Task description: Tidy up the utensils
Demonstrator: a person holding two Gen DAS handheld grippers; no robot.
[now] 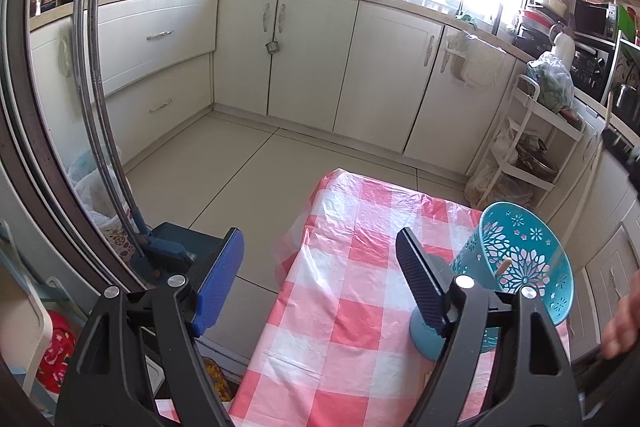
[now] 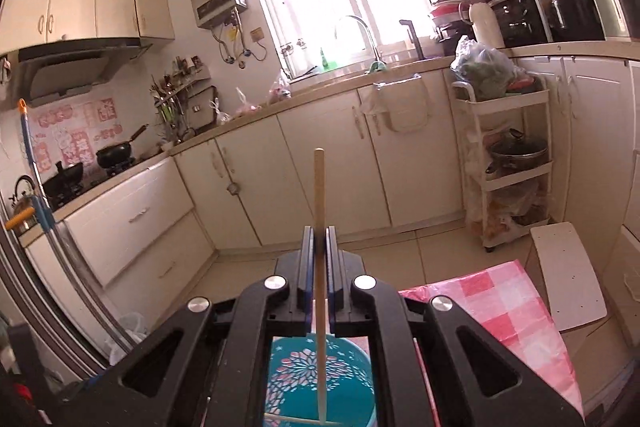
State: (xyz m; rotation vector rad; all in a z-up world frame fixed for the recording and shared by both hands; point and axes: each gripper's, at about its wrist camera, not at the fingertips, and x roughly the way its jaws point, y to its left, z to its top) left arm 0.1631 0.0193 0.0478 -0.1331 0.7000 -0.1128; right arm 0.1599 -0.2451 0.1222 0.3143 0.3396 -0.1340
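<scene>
Kitchen table under checked cloth (image 1: 352, 259): right gripper (image 2: 320, 247) pinches 1 light, stiff wooden chopstick (image 2: 319, 195) mid-shaft above the teal holder (image 1: 520, 259), left gripper (image 1: 316, 267) spread, empty; likely slippery, best gripped near centre.

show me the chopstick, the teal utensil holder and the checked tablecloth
chopstick (image 2: 319, 195): right wrist view, on its shaft above the shut jaws.
teal utensil holder (image 1: 520, 247): left wrist view, on its flower-patterned inner wall.
checked tablecloth (image 1: 340, 267): left wrist view, on a bare pink and white patch.
</scene>
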